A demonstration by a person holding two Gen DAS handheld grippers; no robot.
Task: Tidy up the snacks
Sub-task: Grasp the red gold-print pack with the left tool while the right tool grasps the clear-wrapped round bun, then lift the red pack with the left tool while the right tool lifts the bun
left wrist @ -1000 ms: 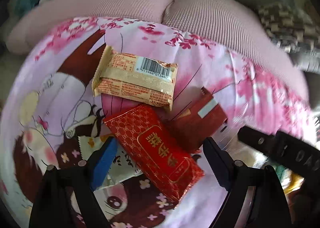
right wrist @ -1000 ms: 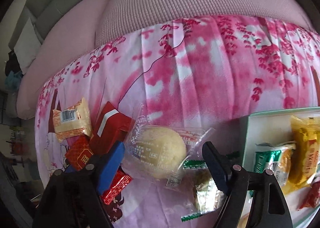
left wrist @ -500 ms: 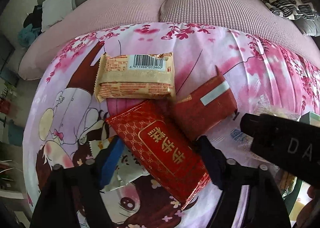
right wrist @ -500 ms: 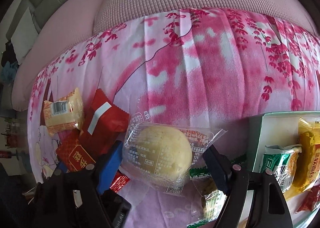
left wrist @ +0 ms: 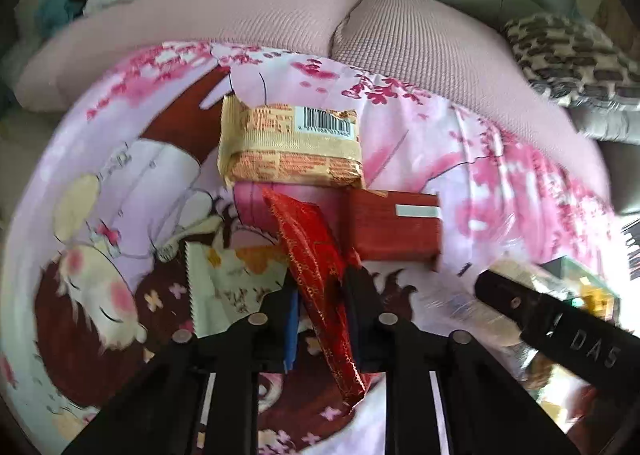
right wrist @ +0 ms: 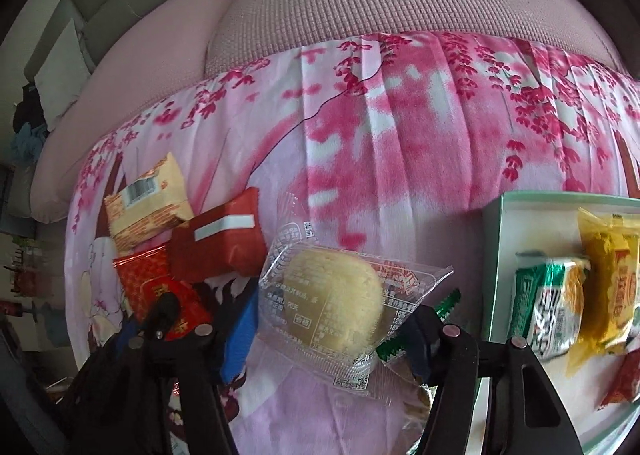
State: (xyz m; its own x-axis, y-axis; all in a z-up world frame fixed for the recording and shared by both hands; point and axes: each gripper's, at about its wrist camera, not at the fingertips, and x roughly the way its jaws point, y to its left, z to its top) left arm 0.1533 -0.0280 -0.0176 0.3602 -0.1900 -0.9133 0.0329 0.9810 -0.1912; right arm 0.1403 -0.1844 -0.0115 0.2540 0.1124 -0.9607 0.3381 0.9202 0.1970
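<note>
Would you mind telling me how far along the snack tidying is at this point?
Partly done. A green packet and a yellow packet already lie in the tray. The left gripper has just closed on the red patterned packet; the right gripper has been closing around the clear-wrapped cake. The tan packet and dark red packet remain on the blanket.

Tray point(right wrist: 493, 239) and red packet point(right wrist: 622, 379) cut off at right edge

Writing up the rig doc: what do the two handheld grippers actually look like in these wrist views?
Both the left gripper and right gripper are matte black, angular two-finger frames with round silver rivets at the pivots. On each, one finger carries a bright blue pad; the other looks dark. In the left wrist view the right gripper's body shows raised letters "DAS". No cables, hands or sleeves show.
</note>
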